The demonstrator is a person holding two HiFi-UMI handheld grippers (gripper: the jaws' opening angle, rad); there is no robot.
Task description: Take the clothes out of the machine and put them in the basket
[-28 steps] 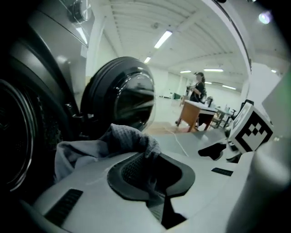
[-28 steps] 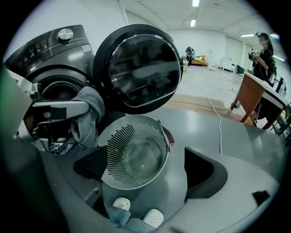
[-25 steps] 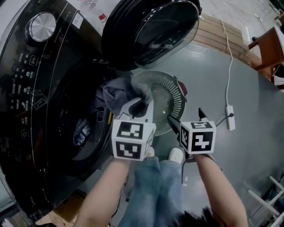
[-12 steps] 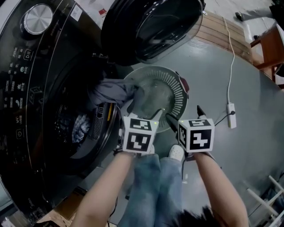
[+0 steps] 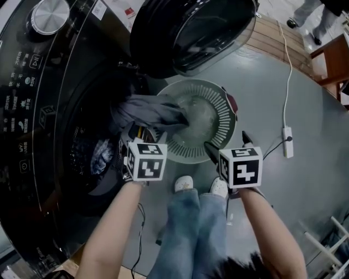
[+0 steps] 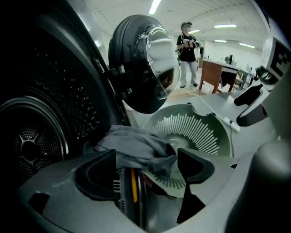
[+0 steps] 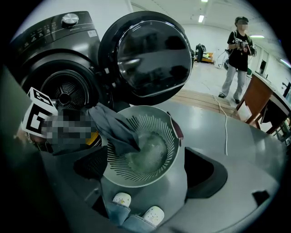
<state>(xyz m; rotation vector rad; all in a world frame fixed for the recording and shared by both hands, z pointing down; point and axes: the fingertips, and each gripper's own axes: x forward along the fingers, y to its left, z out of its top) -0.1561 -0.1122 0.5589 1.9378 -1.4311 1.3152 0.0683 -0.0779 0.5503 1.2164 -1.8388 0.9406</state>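
Gripper, left (image 6: 145, 169): jaws spread, having just been opening; the grey garment (image 6: 136, 144) shows between them with neither pad pressing on it; held at the machine's mouth.
Gripper, right (image 7: 148, 172): jaws spread, nothing between them; held just by the near rim of the basket (image 7: 136, 175).
Basket: round, pale green, with a slotted wall and a dark red handle (image 5: 233, 103); stands on the floor beside the machine's mouth.
Machine (image 5: 32, 109): dark front-loader with a round dial (image 5: 52, 15) on the panel; door (image 5: 191, 32) swung wide open above the basket's far side.
Drum (image 6: 32, 145): more clothes (image 5: 101, 157) inside, a checked piece among them.
Floor (image 5: 272, 92): smooth and grey; a white cable with a power strip (image 5: 287, 143) lies to the right of the basket; wooden boards (image 5: 272, 41) lie beyond.
Room: ceiling strip lights (image 6: 154, 7); a wooden desk (image 6: 213, 73); a standing person (image 7: 236, 54) well apart from the machine.
Wearer: blue jeans (image 5: 191, 229); white shoes (image 5: 184, 183) just beside the basket's near rim.
Garment, place: draped from the machine's mouth across the basket's rim, touching both.
Garment, axis: the long axis runs from the drum opening to the basket's bowl, left to right in the head view; the narrow end points into the basket, the broader end is bunched at the mouth.
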